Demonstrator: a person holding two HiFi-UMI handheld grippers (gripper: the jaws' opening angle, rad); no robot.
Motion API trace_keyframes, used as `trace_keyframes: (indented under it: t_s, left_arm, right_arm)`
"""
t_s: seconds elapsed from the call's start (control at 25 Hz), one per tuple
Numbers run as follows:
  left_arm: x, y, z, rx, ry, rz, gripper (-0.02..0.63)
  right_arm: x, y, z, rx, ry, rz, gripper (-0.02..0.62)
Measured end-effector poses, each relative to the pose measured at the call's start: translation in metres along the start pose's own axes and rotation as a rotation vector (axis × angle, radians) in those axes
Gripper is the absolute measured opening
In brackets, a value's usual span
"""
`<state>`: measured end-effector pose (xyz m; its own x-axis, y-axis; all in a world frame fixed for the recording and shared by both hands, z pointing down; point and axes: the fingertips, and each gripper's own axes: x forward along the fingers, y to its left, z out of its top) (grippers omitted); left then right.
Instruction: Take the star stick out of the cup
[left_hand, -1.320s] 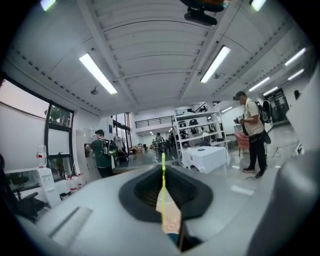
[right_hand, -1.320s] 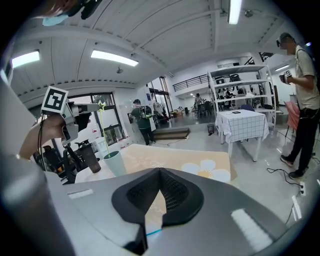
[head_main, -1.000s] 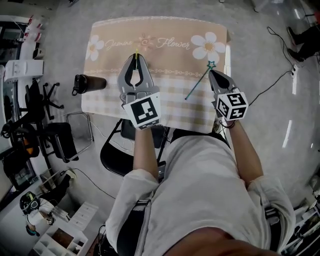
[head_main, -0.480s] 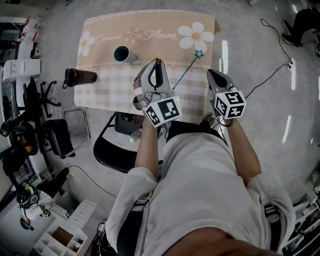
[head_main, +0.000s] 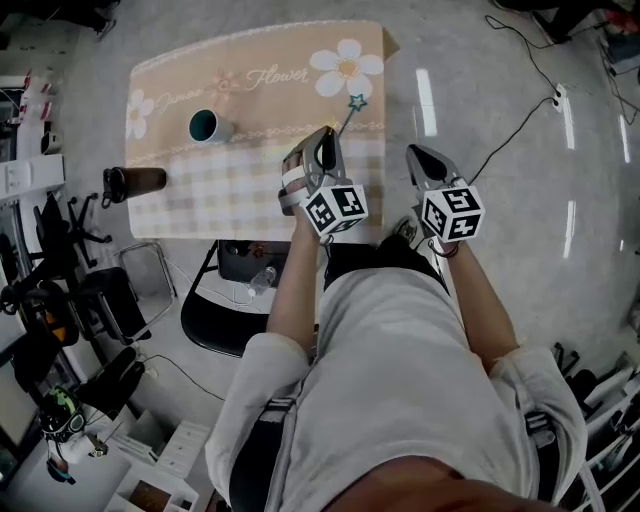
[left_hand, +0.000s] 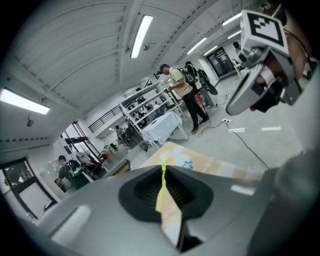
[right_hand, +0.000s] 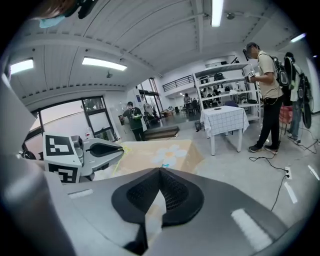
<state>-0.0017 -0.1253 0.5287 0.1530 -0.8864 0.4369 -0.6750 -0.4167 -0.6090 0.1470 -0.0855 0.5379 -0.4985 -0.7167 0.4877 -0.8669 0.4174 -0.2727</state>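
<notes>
The yellow star stick (left_hand: 161, 189) is out of the cup (head_main: 208, 126), pinched between the closed fingers (left_hand: 95, 215) of the left gripper (head_main: 324, 142). It is held low over the table's (head_main: 250, 190) near right part, probably to be laid beside the teal star stick (head_main: 352, 108) lying there. The cup stands upright, well apart to the left. The right gripper (head_main: 415, 153) hangs just beyond the table's edge, its 2 fingers together on nothing and apparently idle.
</notes>
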Motion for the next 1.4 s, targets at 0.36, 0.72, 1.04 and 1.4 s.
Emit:
trace_keyframes:
  t_s: [0.36,0.72,1.04,1.4]
  left_arm:
    - [0.015,-0.051,0.011,-0.003,0.024,-0.105,0.034]
    - [0.023,-0.082,0.001,-0.475,0.101,-0.234,0.084]
    - [0.014,-0.093,0.003,-0.573,0.114,-0.236,0.124]
    - [-0.053,-0.068,0.06,-0.857,-0.04,-0.117,0.003]
  right_arm:
    - [-0.021,-0.014,-0.018,0.013,0.023,-0.024,-0.003]
    - [-0.017,-0.017,-0.017,-0.069,0.024,-0.009,-0.003]
    - [-0.023,-0.013,-0.016,-0.105,0.018,0.046,-0.003]
    - [-0.061,-0.005,0.035,-0.192,-0.141,0.078,-0.003]
